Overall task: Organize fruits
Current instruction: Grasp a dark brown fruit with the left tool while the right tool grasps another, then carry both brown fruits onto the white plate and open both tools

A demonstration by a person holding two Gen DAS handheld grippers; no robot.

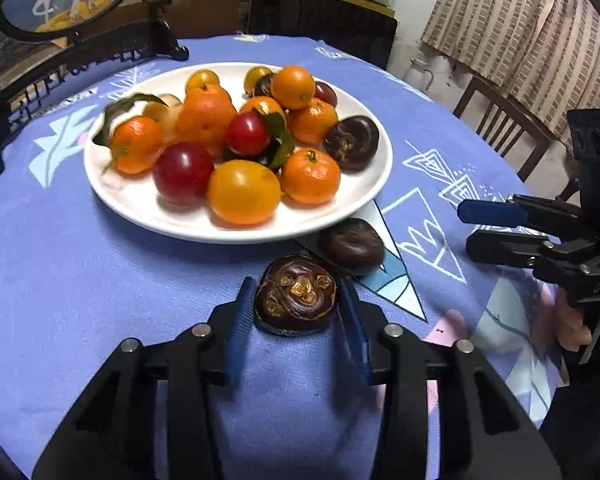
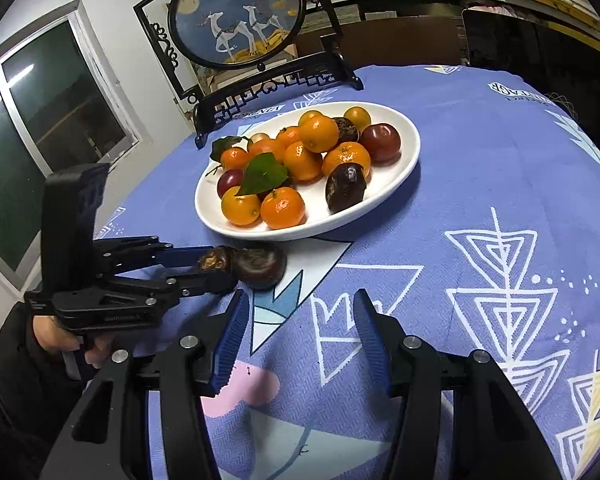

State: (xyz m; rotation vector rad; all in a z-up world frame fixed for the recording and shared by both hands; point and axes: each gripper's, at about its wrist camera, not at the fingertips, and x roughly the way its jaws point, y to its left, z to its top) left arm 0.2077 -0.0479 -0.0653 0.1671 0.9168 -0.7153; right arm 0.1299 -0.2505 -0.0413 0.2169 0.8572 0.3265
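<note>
— Standing by the round table with the purple patterned cloth (image 2: 480,168), did you see much free room?

— Plenty on the near cloth; the white oval plate heaped with oranges and tomatoes (image 1: 352,204) sat farther in, well clear of the table edge, with the black-framed deer screen (image 2: 236,12) behind it.

— And the hands?

— Both tools tilted downward. The left gripper (image 1: 296,300) had its blue pads against a dark brown, knobbly water chestnut (image 1: 296,296) on the cloth just before the plate. A second dark chestnut (image 1: 352,245) lay touching the plate's rim beside it.

— The other?

— The right gripper (image 2: 300,312) hung with jaws parted over bare cloth, nothing between them.
</note>
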